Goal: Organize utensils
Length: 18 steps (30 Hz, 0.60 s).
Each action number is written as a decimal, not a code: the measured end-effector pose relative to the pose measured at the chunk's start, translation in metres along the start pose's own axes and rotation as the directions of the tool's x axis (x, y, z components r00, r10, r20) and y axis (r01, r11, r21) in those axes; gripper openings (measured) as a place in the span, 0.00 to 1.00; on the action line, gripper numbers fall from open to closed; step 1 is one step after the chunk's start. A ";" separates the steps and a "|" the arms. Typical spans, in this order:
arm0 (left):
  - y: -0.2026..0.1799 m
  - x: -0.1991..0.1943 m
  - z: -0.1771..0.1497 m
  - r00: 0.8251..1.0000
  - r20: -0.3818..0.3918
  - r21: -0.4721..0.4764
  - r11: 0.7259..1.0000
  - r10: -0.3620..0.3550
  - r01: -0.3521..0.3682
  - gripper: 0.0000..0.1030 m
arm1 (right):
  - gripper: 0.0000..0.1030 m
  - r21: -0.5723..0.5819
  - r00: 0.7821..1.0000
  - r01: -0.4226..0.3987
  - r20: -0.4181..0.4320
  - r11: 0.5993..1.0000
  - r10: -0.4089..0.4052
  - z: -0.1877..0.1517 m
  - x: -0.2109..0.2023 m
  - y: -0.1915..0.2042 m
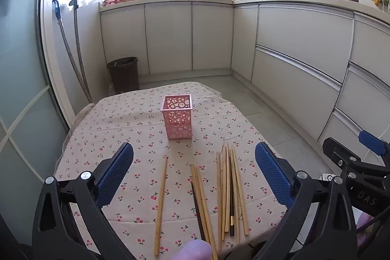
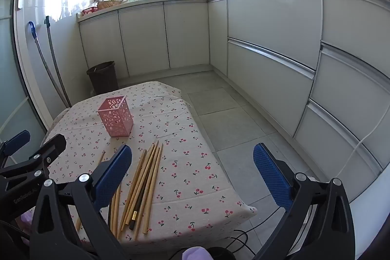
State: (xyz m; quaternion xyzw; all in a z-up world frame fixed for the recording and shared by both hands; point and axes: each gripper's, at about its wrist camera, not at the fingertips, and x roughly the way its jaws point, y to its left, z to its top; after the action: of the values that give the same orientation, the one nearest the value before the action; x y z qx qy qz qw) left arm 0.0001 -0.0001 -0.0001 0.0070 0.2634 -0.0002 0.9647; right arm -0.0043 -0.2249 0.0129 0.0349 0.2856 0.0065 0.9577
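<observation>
A pink perforated holder (image 1: 177, 116) stands upright and empty on the cherry-print tablecloth (image 1: 136, 123); it also shows in the right wrist view (image 2: 115, 116). Several wooden chopsticks lie loose near the table's front: a single one (image 1: 161, 201), a small group with a dark one (image 1: 202, 208), and a larger bundle (image 1: 230, 191) (image 2: 142, 184). My left gripper (image 1: 193, 172) is open and empty above the chopsticks. My right gripper (image 2: 192, 174) is open and empty, over the table's right edge, to the right of the bundle.
White kitchen cabinets (image 1: 292, 45) run along the back and right. A dark waste bin (image 1: 123, 73) stands on the floor behind the table. A glass door (image 1: 22, 79) is at left. Cables (image 2: 243, 238) lie on the tiled floor by the table's front corner.
</observation>
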 end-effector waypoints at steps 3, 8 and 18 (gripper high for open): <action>0.000 0.000 0.000 1.000 -0.002 -0.001 1.000 0.001 -0.001 0.93 | 0.95 -0.001 1.000 0.001 0.000 1.000 -0.001 0.000 0.000 0.000; 0.002 0.000 0.001 1.000 -0.003 -0.013 1.000 0.003 -0.003 0.93 | 0.95 -0.002 1.000 0.002 -0.003 1.000 -0.002 -0.001 0.001 0.001; 0.001 -0.001 0.001 1.000 -0.001 0.000 1.000 -0.007 0.007 0.93 | 0.95 -0.007 1.000 0.003 -0.007 1.000 -0.003 -0.001 0.002 0.001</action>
State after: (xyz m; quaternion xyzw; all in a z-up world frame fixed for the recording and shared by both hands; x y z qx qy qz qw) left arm -0.0005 0.0008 0.0013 0.0059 0.2638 -0.0034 0.9646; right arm -0.0036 -0.2235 0.0107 0.0312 0.2889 0.0063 0.9568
